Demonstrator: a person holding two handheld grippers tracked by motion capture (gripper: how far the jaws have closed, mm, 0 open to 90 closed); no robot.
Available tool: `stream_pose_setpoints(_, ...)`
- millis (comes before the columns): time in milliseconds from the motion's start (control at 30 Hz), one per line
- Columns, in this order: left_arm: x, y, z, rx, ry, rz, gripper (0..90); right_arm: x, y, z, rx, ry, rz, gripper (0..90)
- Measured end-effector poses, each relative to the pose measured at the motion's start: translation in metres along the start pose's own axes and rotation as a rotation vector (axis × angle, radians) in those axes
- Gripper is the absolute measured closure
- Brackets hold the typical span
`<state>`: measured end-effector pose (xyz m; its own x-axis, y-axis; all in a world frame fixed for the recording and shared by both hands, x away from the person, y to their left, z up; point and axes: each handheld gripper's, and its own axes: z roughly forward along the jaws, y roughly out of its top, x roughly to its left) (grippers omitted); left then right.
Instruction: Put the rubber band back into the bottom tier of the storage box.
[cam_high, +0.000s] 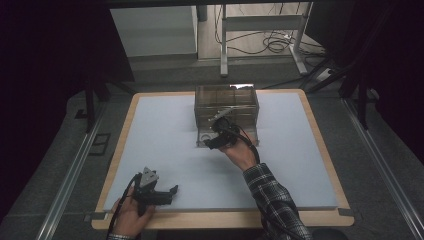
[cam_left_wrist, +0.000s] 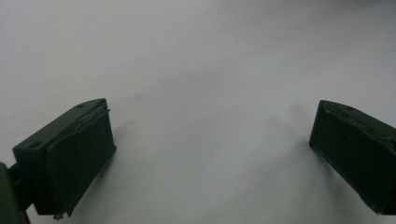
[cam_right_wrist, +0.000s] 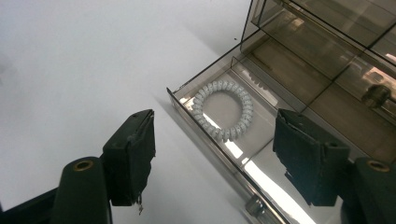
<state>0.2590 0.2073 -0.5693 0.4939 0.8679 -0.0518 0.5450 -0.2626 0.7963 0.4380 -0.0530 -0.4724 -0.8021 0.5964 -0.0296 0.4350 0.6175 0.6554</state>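
Work in hand: the right gripper (cam_high: 216, 142) hangs over the pulled-out bottom drawer (cam_right_wrist: 261, 186) of a smoky transparent acrylic drawer box (cam_high: 226, 103), seemingly to take out or leave the white spiral hair tie (cam_right_wrist: 224, 110) lying in it.

Hair tie: a coiled plastic ring, flat on the drawer floor at the drawer's left end in the right gripper view, at about 11 o'clock from the midpoint between the jaws; it touches neither jaw.

Right gripper: jaws spread wide and empty, one over the white table mat (cam_right_wrist: 79, 60), the other over the drawer floor, so the front wall of the drawer runs between them.

Left gripper (cam_high: 165, 194): jaws spread with nothing between them, resting low on the mat at about 7 o'clock from the box, well apart from it.

Risk, straddle: closing or dropping from here would likely catch the drawer's front wall, not the tie, and could drag the drawer or tip the light box.

Risk, grip: the springy coil may roll or squirt out of a shallow pinch and slide under the cabinet's upper compartments.

Risk, unbraced box: with the left gripper far off, nothing steadies the box against a push.
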Motion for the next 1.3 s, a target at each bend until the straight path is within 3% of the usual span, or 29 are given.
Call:
stream_pose_setpoints(833,0.000,0.000,0.000,0.001,0.001,0.000,0.0,-0.003,-0.022,-0.019,0.007,-0.031,-0.001,25.0)
stream_pose_setpoints(1300,0.000,0.000,0.000,0.000,0.000,-0.001,0.0,-0.004,-0.040,-0.029,0.017,-0.019,0.003,18.5)
